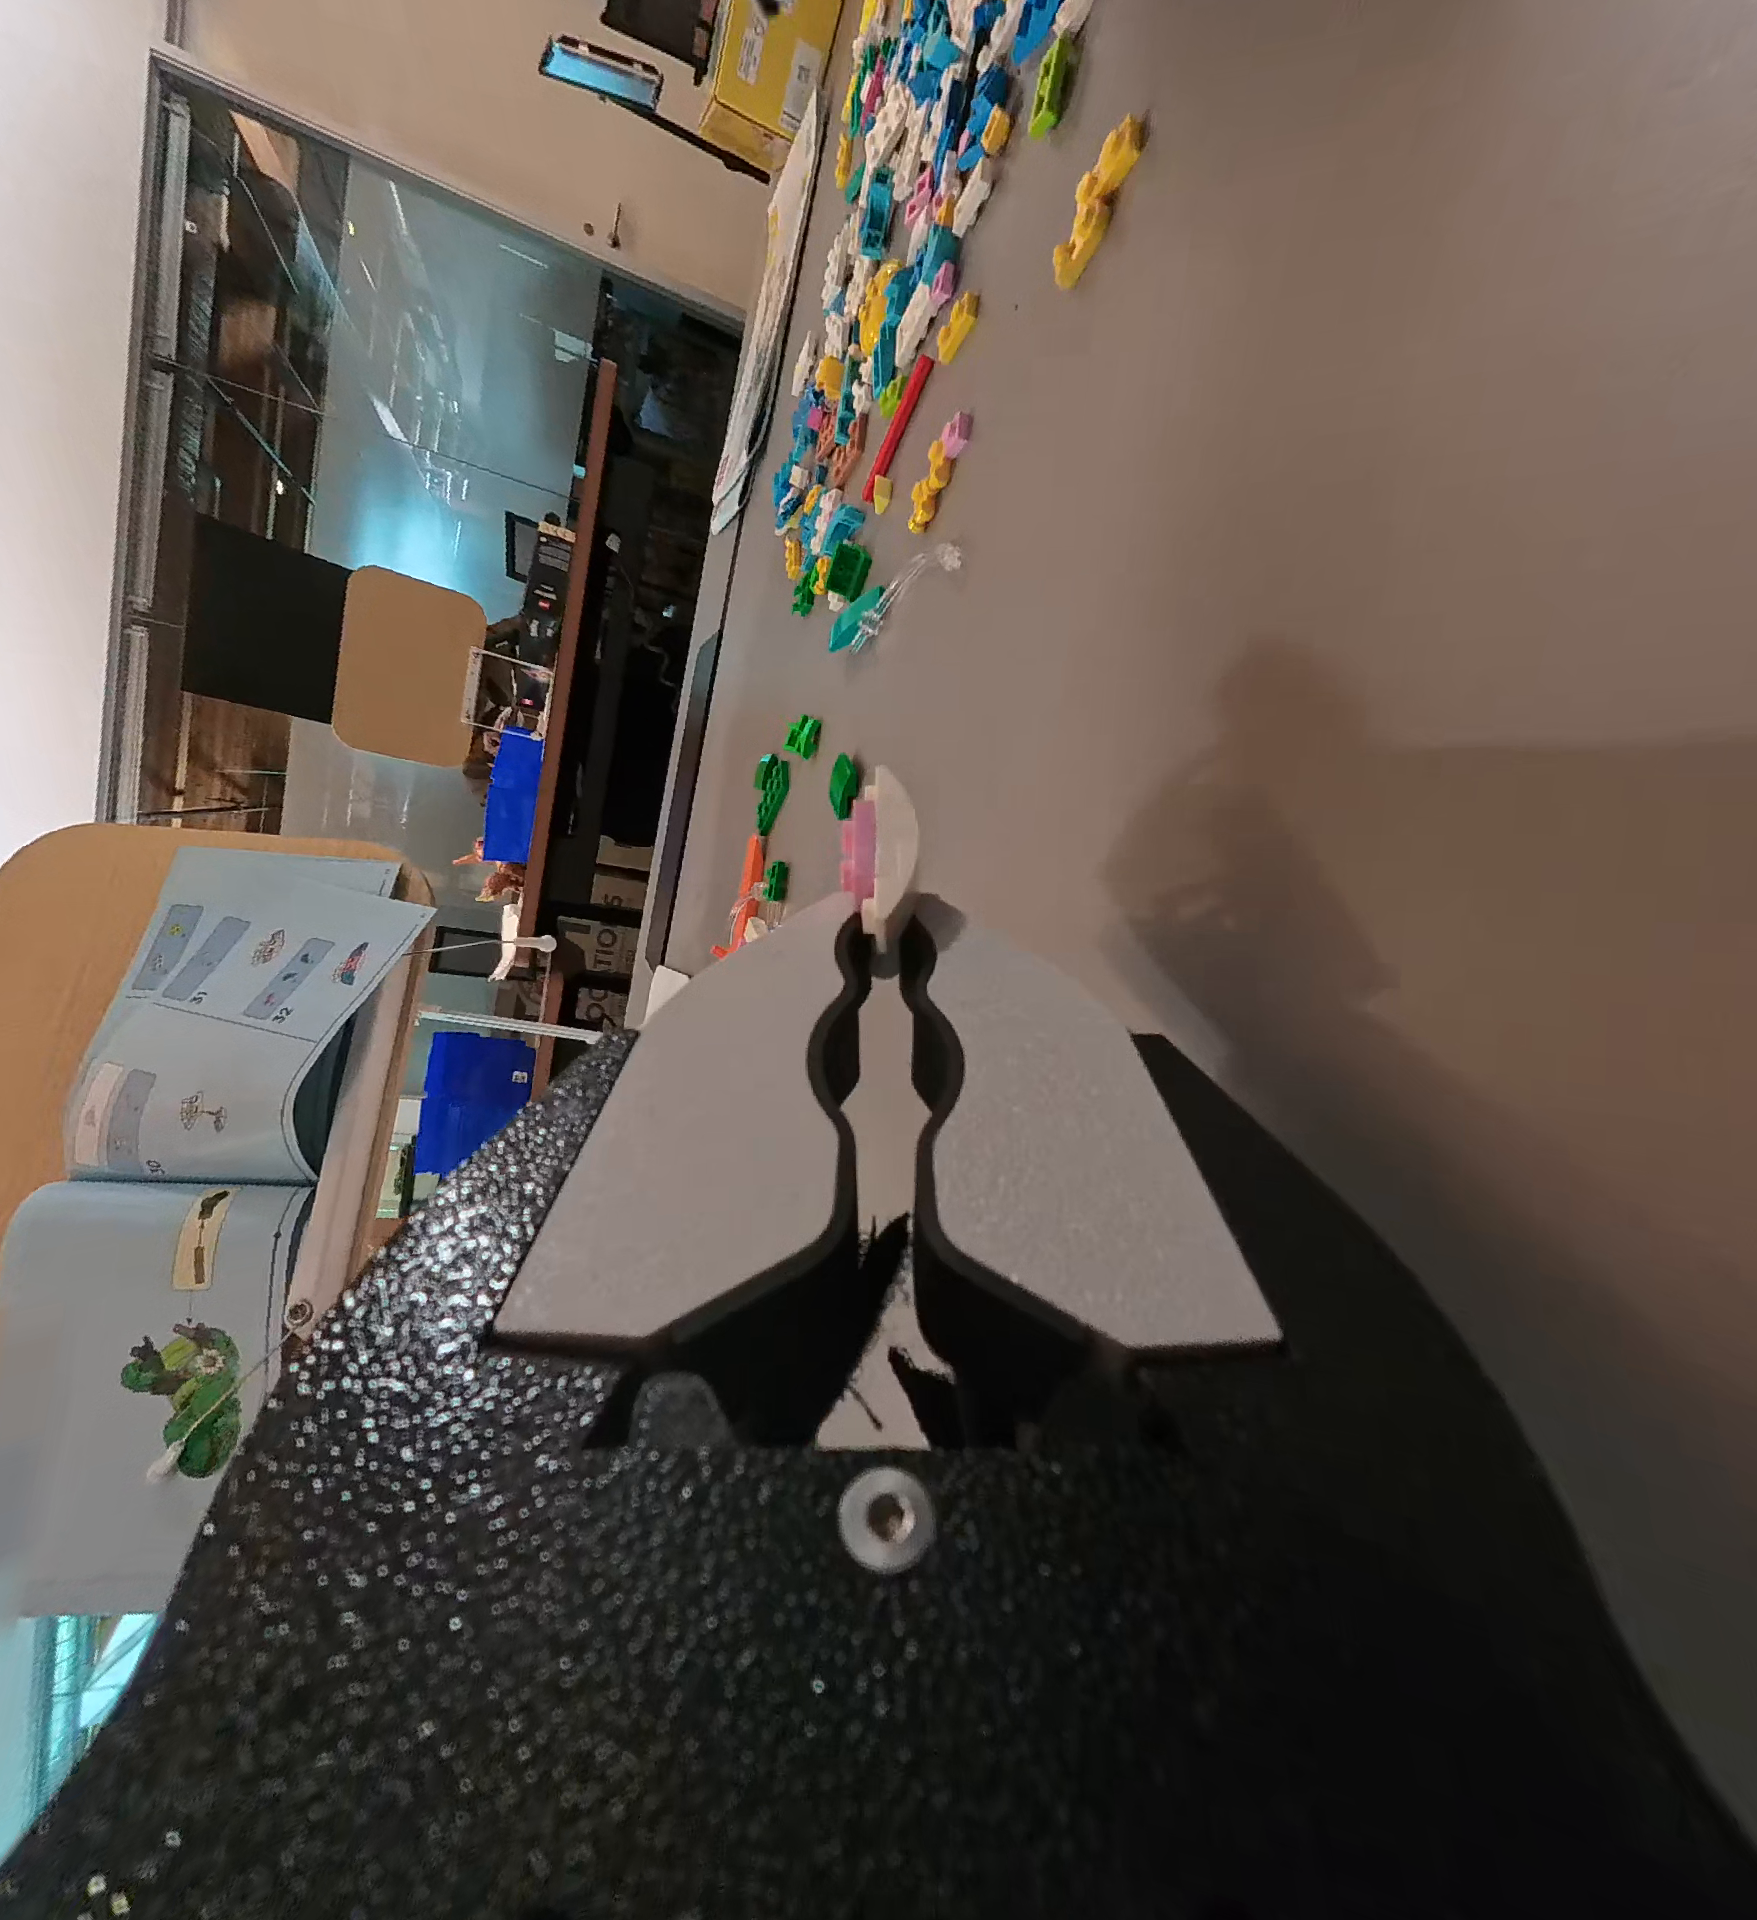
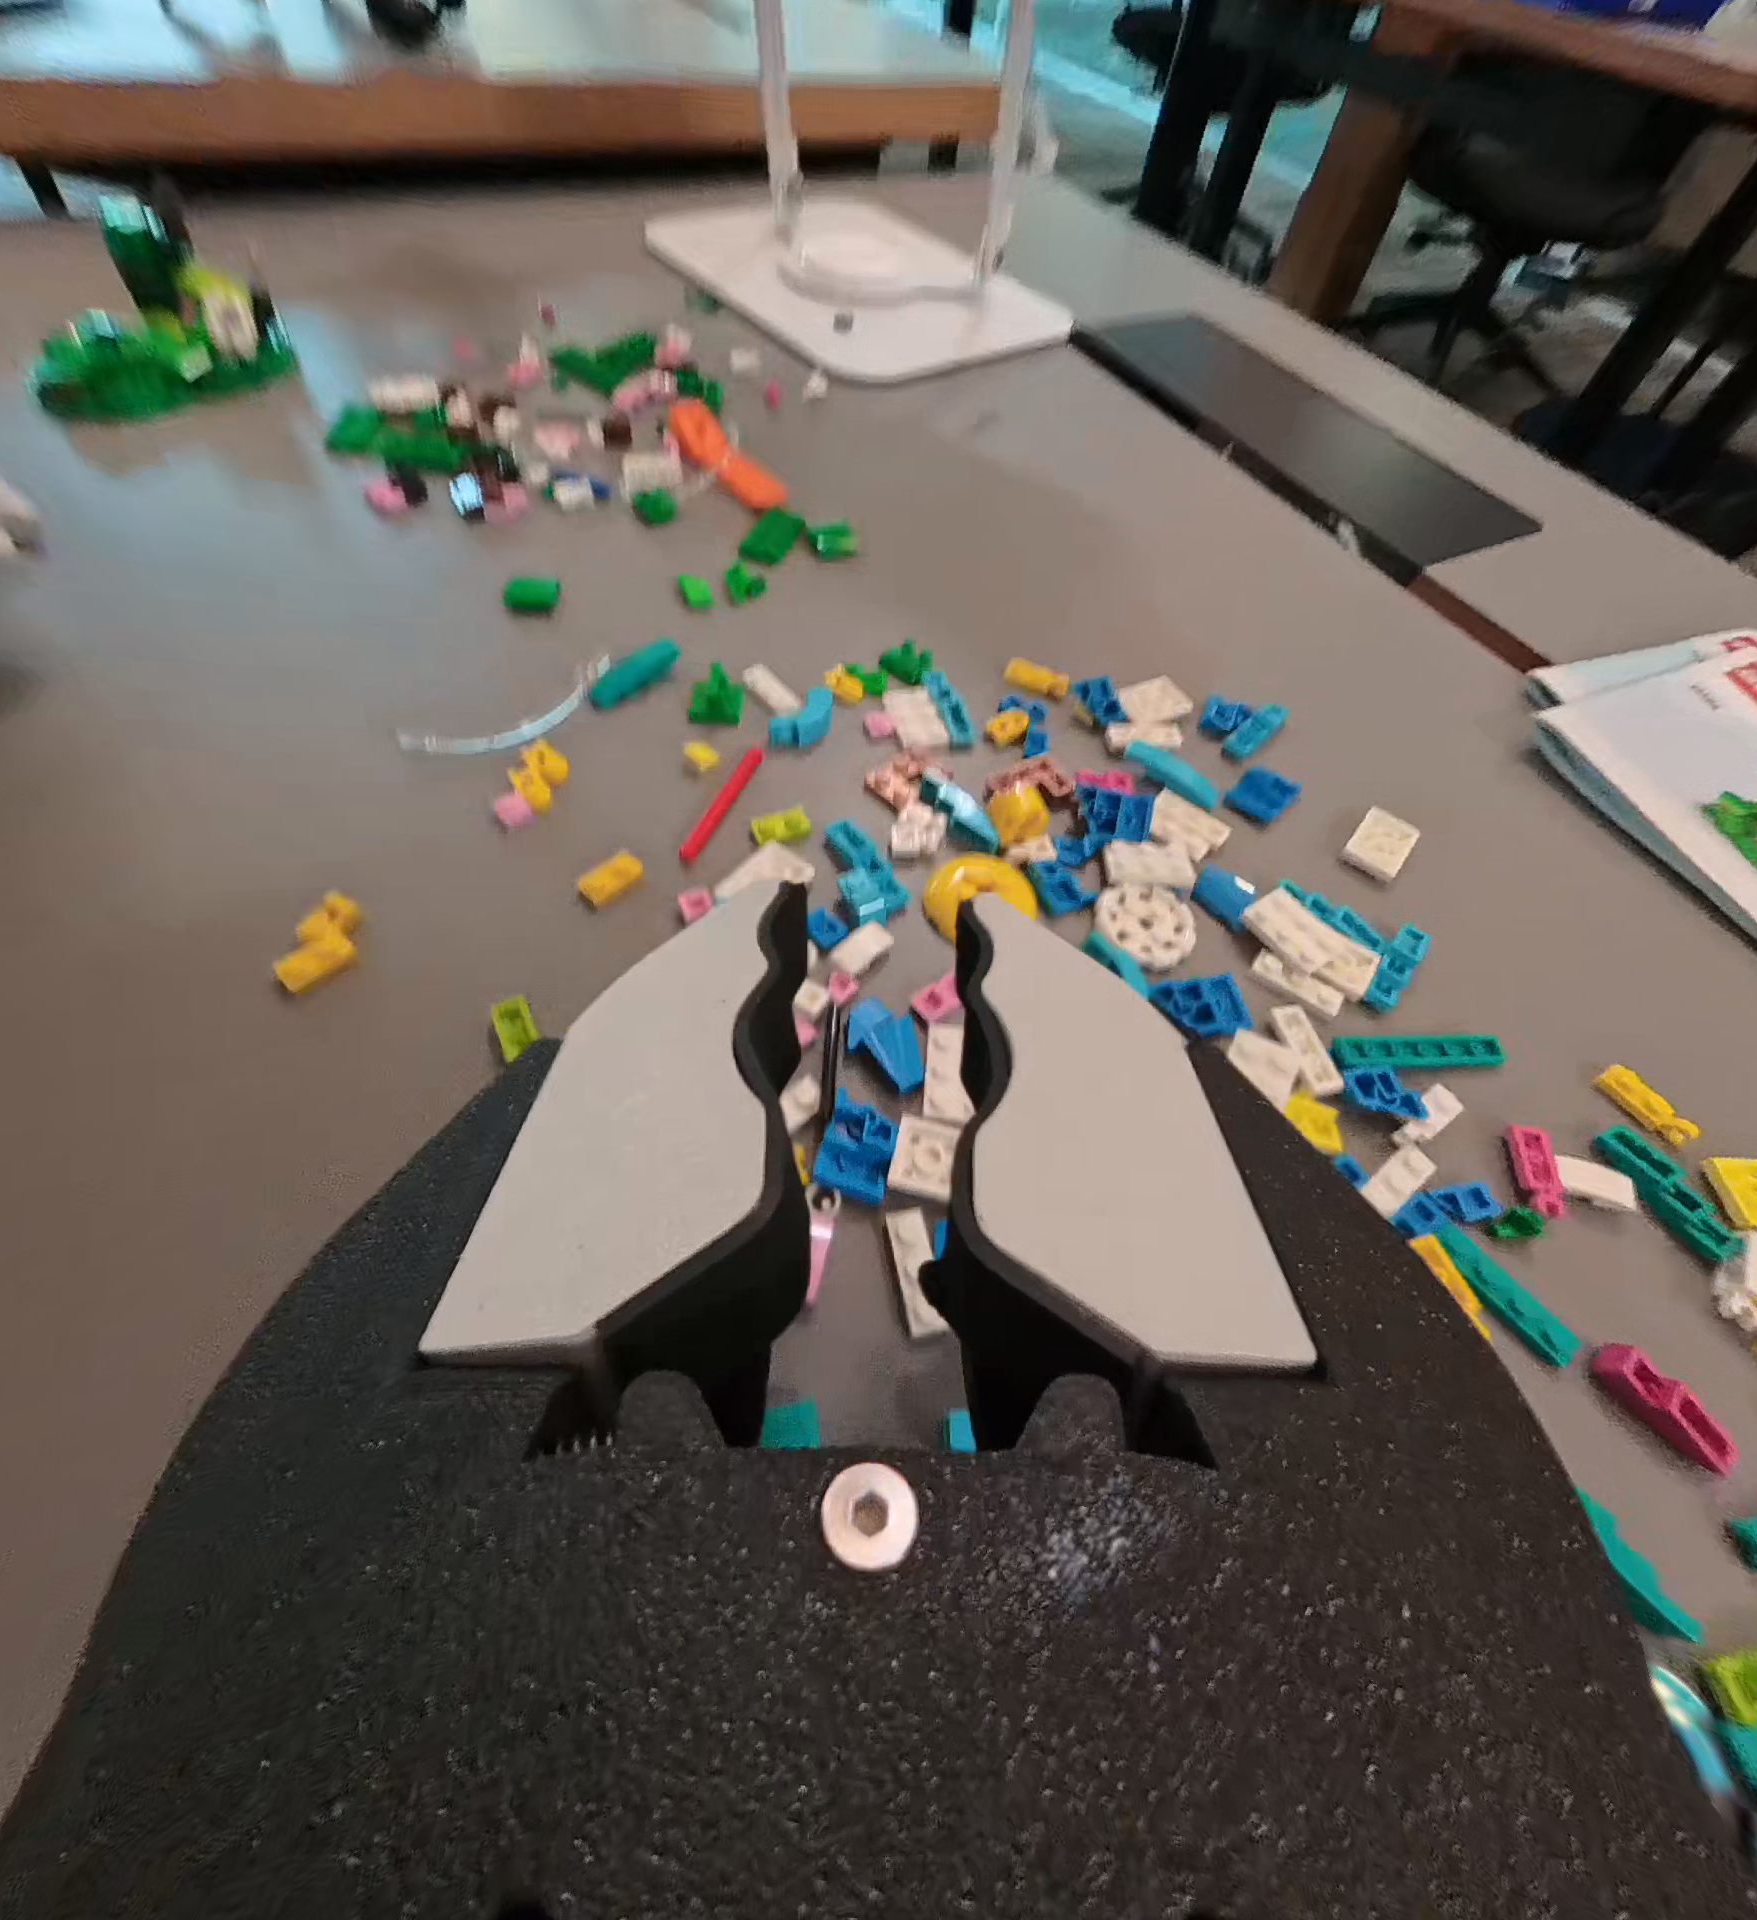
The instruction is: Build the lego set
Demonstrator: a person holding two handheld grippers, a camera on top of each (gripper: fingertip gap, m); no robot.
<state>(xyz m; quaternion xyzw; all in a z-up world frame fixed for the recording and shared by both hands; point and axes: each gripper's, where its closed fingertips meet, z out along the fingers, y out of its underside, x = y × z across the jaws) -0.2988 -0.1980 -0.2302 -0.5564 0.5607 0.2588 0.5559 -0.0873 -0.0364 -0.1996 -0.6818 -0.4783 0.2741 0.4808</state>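
Grey tabletop fills the right half of the left wrist view, which is rolled on its side. The left gripper sits at centre frame with its jaws drawn together on a small white and pink lego assembly, a curved white piece with pink studs, pinched by its lower edge at the fingertips. Just above it in the frame lie a few loose green pieces and an orange piece. Toward the upper right a scatter of blue, white, yellow and pink bricks runs along the table, with a red rod and a clear curved piece near its lower end. At lower left an open instruction booklet stands propped up.

In the right wrist view, which is slightly blurred, the right gripper hangs over the table with its jaws apart and nothing between them; through the gap show blue and white bricks of the loose pile below. A yellow ring piece lies just beyond the tips, a white round plate to its right. Farther up the frame is a second scatter of green, pink and orange pieces, and at upper left a green built model. A white stand base sits at top centre, and booklets lie at the right edge.
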